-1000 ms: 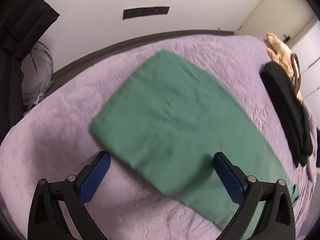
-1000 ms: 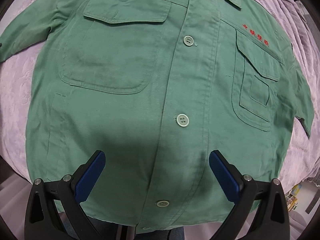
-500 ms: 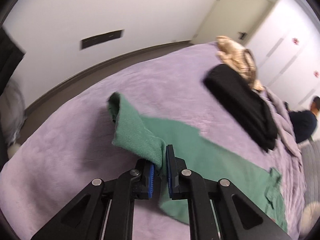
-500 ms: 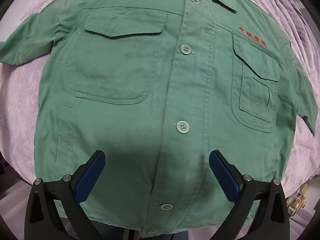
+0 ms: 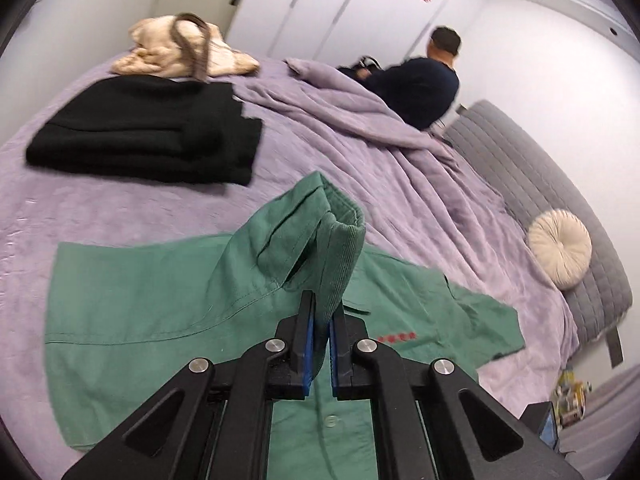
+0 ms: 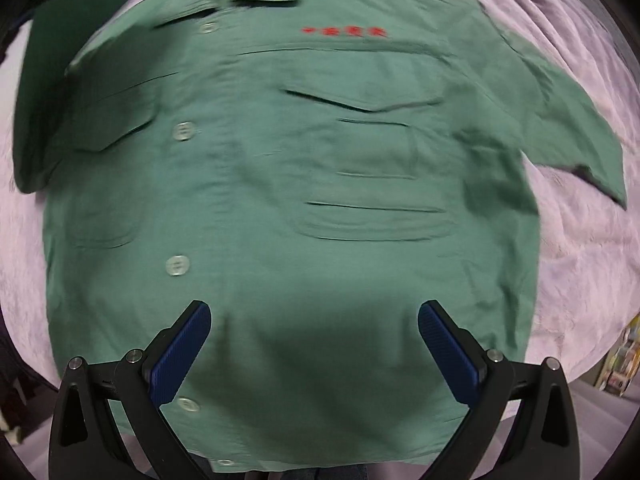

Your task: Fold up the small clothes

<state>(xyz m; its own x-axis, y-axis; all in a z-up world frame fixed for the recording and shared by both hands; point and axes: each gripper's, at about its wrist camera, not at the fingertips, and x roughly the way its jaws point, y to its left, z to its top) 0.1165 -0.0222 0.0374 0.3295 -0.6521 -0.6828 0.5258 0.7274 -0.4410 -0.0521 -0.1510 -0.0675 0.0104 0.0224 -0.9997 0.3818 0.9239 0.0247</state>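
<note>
Shirt: green, buttoned, lying face-up on the purple bedspread. Red lettering sits above one chest pocket. Buttons run down the placket; collar at the top of the right wrist view.

Left gripper: jaws pinched tight on a sleeve of the shirt. Blue pads press the cloth from both sides. The sleeve rises off the bed in a peak above the jaws, its cuff end folded over at the top. Rest of the shirt lies flat beneath and to either side. In the right wrist view a dark green fold of that raised sleeve shows at the top left corner.

Right gripper: jaws spread wide, nothing between the pads. It looks straight down at the lower front of the shirt, shadow falling on the cloth between the fingers. Whether the tips touch the fabric, cannot tell. The other sleeve lies spread out flat at the right.

Beyond the shirt on the bed: folded black garment, apart from the shirt. Behind that, a beige bag with a brown strap. Rumpled purple blanket to the right. Grey headboard with a round cream cushion against it. A person in dark clothes at the far side of the bed, facing away. View is blurred.
</note>
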